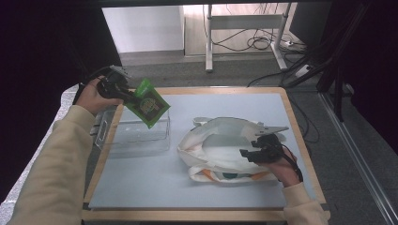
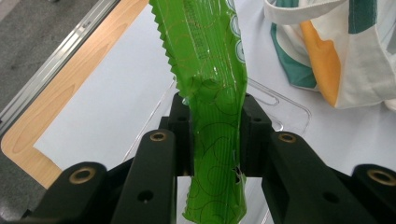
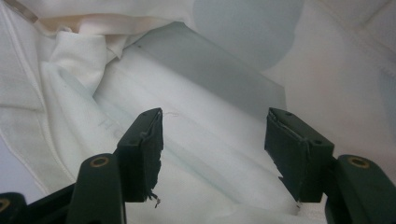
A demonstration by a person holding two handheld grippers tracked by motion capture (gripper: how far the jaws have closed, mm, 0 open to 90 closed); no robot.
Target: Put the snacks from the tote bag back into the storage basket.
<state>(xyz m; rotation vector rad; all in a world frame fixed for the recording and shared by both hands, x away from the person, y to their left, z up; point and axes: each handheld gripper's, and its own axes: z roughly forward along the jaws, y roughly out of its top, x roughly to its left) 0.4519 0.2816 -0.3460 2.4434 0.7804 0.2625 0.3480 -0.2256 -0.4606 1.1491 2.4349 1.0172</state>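
Left gripper (image 1: 126, 95) is pinching green snack packet (image 1: 148, 103) firmly above clear plastic bin (image 1: 136, 136), while right gripper (image 1: 251, 154), jaws apart and gripping nothing, is resting at tote bag (image 1: 220, 145) mouth, probably for loading.

My left hand-held gripper (image 2: 215, 140) has its jaws clamped on a green snack packet (image 2: 210, 93), which stands upright between them. Beyond it I see the clear plastic box (image 2: 280, 109) on the bench (image 2: 93, 102), and a white tote bag (image 2: 336, 51) at upper right.
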